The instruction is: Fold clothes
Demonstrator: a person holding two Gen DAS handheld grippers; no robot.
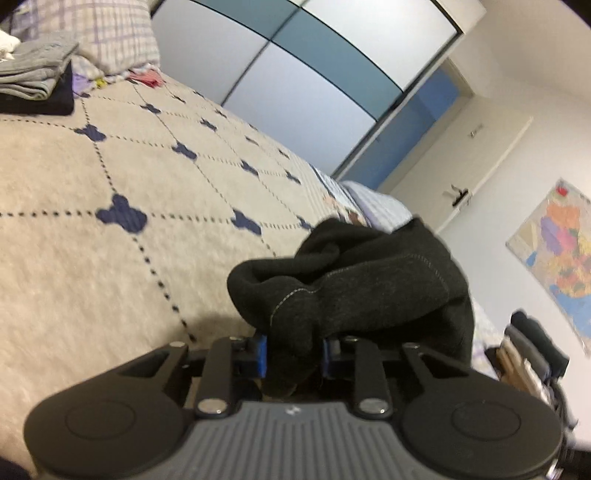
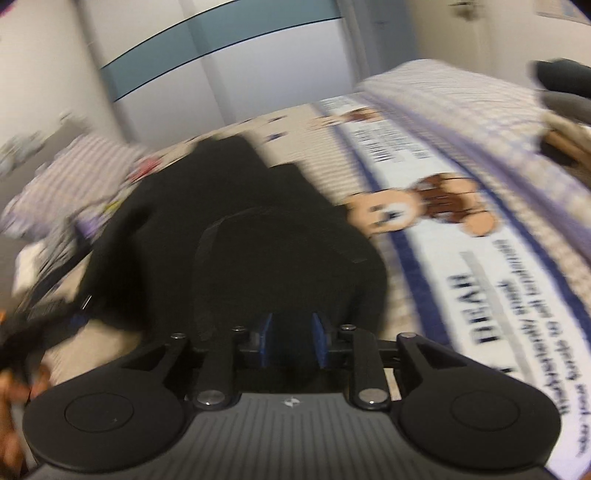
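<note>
Left wrist view: the left gripper has its blue-padded fingers pinching a bunched fold of a black garment, whose pale stitched seam runs across the gathered cloth. The garment is lifted just above the near right part of the bed. The bed carries a beige quilted blanket with dotted diagonal lines and navy clover motifs. At the far left of the bed lies a stack of folded clothes, grey pieces on top of a dark one, beside a plaid pillow. Beyond the bed stands a wardrobe with pale and teal panels. On the right wall hangs a coloured map, and a white door with a handle is seen between wardrobe and map.

Right wrist view (motion-blurred): the right gripper points at the same black garment, which spreads from just in front of the fingers toward the far left. The blue pads stand slightly apart with dark cloth between them; whether they grip it cannot be told. To the right, lying on the bed, is a printed sheet with a teddy-bear picture, a navy border and blurred lettering. A striped purple-and-white cloth lies at the far right.
</note>
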